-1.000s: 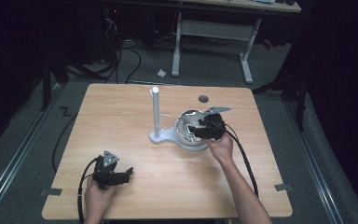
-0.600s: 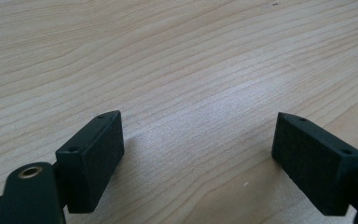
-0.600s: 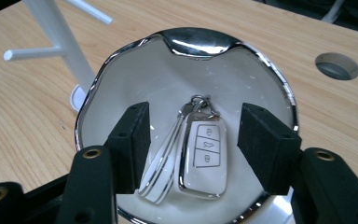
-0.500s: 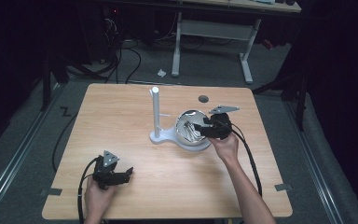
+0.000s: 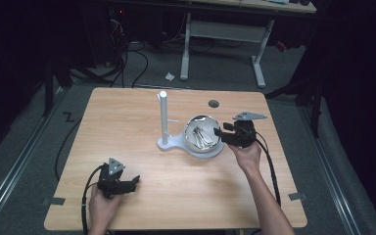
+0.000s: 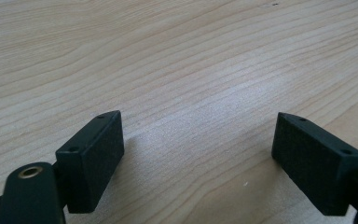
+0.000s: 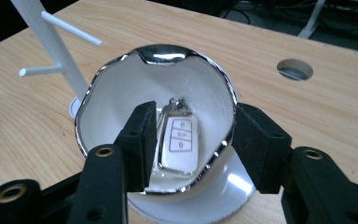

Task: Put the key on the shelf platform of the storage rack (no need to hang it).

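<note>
On a pale wooden table (image 5: 127, 122), the left gripper (image 5: 127, 185) rested at seven o'clock, jaws wide and empty. At two o'clock, the right gripper (image 5: 219, 133) straddled the bowl (image 7: 121, 88) rim, jaws wide, above a white key fob (image 7: 179, 140). Beyond lay grey floor (image 5: 215, 73), cables (image 5: 127, 54) and a white desk frame (image 5: 225, 34) in a dark room.

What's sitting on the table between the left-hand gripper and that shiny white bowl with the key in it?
Nothing: in the high view, only bare wooden tabletop lies between the left gripper and the chrome-rimmed white bowl holding the white car key fob.
</note>
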Motion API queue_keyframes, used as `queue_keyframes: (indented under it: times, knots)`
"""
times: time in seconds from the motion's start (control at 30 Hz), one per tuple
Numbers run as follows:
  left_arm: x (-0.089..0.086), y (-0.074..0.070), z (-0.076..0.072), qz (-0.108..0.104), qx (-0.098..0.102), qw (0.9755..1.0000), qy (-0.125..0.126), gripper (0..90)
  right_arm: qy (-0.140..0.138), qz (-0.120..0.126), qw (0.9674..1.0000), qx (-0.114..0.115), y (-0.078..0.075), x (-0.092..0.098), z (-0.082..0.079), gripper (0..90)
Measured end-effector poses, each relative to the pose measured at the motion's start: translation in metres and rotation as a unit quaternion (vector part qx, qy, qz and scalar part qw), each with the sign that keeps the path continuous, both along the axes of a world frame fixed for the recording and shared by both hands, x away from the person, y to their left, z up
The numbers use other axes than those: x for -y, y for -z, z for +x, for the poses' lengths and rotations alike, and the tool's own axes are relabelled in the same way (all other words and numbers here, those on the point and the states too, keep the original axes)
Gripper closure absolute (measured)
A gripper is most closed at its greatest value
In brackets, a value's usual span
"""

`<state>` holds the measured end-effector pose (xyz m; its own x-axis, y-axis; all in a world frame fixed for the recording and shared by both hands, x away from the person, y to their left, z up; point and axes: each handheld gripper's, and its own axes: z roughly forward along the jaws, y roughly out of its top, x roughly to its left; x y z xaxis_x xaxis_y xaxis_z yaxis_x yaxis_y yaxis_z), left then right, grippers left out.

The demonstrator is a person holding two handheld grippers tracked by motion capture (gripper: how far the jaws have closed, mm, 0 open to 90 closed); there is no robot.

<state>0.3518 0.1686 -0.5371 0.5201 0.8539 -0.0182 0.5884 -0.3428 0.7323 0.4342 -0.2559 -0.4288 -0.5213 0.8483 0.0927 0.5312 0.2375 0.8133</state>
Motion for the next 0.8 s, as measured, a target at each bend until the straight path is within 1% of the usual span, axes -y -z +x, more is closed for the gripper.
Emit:
queue_keyframes:
  times: [0.07, 0.1, 0.13, 0.17, 0.2, 0.23, 0.3, 0.37, 0.4, 0.43, 0.47, 0.53, 0.6, 0.63, 0.77, 0.8]
  knots:
    - [0.000, 0.000, 0.000, -0.001, 0.000, 1.0000, 0.000, 17.1, 0.003, 0.002, 1.0000, -0.007, 0.000, 0.007, -0.001, 52.1]
    - [0.000, 0.000, 0.000, 0.000, 0.000, 1.0000, 0.000, 17.1, 0.006, 0.007, 0.9999, -0.007, -0.003, 0.013, -0.002, 52.6]
    - [0.000, 0.000, 0.000, 0.000, 0.000, 1.0000, 0.000, 17.1, 0.006, 0.007, 0.9999, -0.007, -0.003, 0.013, -0.002, 52.6]
    - [0.000, 0.000, 0.000, 0.000, 0.000, 1.0000, 0.000, 17.1, 0.007, 0.009, 0.9999, -0.003, -0.007, 0.017, -0.005, 52.7]
    - [0.000, 0.000, 0.000, 0.000, 0.000, 1.0000, 0.000, 17.1, 0.007, 0.009, 0.9999, -0.003, -0.007, 0.017, -0.005, 52.7]
    - [0.000, 0.000, 0.000, -0.001, 0.000, 1.0000, 0.000, 17.1, 0.008, 0.010, 0.9999, 0.002, -0.010, 0.022, -0.008, 52.7]
    - [0.000, 0.000, 0.000, 0.000, 0.000, 1.0000, 0.000, 17.1, 0.011, 0.011, 0.9999, 0.003, -0.011, 0.025, -0.009, 52.6]
    - [0.000, 0.000, 0.000, 0.000, 0.000, 1.0000, 0.000, 17.1, 0.017, 0.019, 0.9996, 0.005, -0.012, 0.034, -0.014, 52.7]
    - [0.000, 0.000, 0.000, 0.000, 0.000, 1.0000, 0.000, 17.1, 0.020, 0.026, 0.9995, 0.007, -0.012, 0.037, -0.016, 52.8]
    - [0.000, 0.000, 0.000, 0.000, 0.000, 1.0000, 0.000, 17.1, 0.020, 0.026, 0.9995, 0.007, -0.012, 0.037, -0.016, 52.8]
    - [0.000, 0.000, 0.000, 0.000, 0.000, 1.0000, 0.000, 17.1, 0.022, 0.032, 0.9993, 0.004, -0.011, 0.044, -0.020, 52.8]
    - [0.000, 0.000, 0.000, 0.000, 0.000, 1.0000, 0.000, 17.1, 0.025, 0.031, 0.9992, 0.005, -0.010, 0.047, -0.022, 53.0]
    - [0.000, 0.000, 0.000, 0.000, 0.000, 1.0000, 0.000, 17.1, 0.030, 0.040, 0.9987, 0.005, -0.009, 0.054, -0.027, 53.1]
    - [0.000, 0.000, 0.000, 0.000, 0.000, 1.0000, 0.000, 17.1, 0.034, 0.047, 0.9983, 0.006, -0.007, 0.060, -0.031, 53.3]
    - [0.000, 0.000, 0.000, 0.000, 0.000, 1.0000, 0.000, 17.1, 0.042, 0.053, 0.9977, 0.008, -0.004, 0.069, -0.040, 53.4]
    - [0.000, 0.000, 0.000, 0.000, 0.000, 1.0000, 0.000, 17.1, 0.042, 0.053, 0.9977, 0.008, -0.004, 0.069, -0.040, 53.4]
